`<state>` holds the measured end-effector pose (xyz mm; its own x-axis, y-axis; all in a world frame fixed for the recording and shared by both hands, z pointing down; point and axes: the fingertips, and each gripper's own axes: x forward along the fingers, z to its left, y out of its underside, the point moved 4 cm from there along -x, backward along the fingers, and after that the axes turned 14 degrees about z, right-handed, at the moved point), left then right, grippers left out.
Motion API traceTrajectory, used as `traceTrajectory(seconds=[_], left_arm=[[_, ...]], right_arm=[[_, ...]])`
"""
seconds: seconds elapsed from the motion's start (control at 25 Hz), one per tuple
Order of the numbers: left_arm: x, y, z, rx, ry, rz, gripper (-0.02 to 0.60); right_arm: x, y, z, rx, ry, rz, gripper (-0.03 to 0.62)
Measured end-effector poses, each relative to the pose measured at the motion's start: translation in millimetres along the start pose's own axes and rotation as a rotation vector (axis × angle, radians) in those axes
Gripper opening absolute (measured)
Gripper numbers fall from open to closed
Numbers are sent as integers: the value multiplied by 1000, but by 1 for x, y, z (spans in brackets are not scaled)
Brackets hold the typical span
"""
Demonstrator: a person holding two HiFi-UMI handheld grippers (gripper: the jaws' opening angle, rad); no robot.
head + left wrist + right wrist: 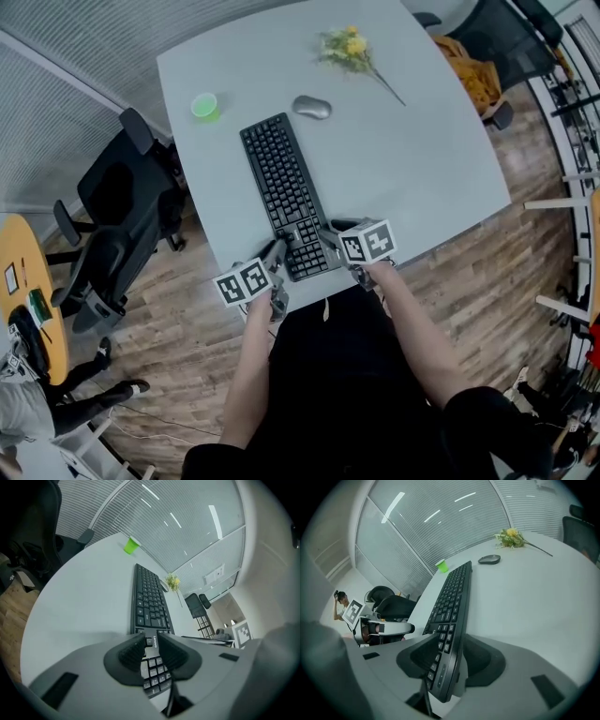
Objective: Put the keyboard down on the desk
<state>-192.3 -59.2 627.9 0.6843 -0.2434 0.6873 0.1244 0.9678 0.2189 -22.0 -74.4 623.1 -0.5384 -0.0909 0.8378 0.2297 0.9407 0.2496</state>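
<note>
Keyboard (286,195) is lying flat on the counter (403,159), its near end reaching the counter's front edge. Right tongs (450,656) are standing wide around its near right edge, while left tongs (151,651) are hovering, narrowly parted, over its "Lenovo" label (156,641). Both forearms are reaching forward.

Black keyboard (286,192) lies on the pale grey desk (422,141) — seemingly flat, near end at its edge.
</note>
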Motion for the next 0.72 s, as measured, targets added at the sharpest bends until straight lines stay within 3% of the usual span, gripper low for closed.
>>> traceTrajectory(seconds=[0.48, 0.72], left_arm=[[-46, 3, -34, 221, -97, -182, 69], [-58, 15, -64, 283, -144, -246, 63]], right_arm=[[-44, 8, 27, -76, 11, -187, 135], [-78, 14, 37, -149, -6, -249, 108]])
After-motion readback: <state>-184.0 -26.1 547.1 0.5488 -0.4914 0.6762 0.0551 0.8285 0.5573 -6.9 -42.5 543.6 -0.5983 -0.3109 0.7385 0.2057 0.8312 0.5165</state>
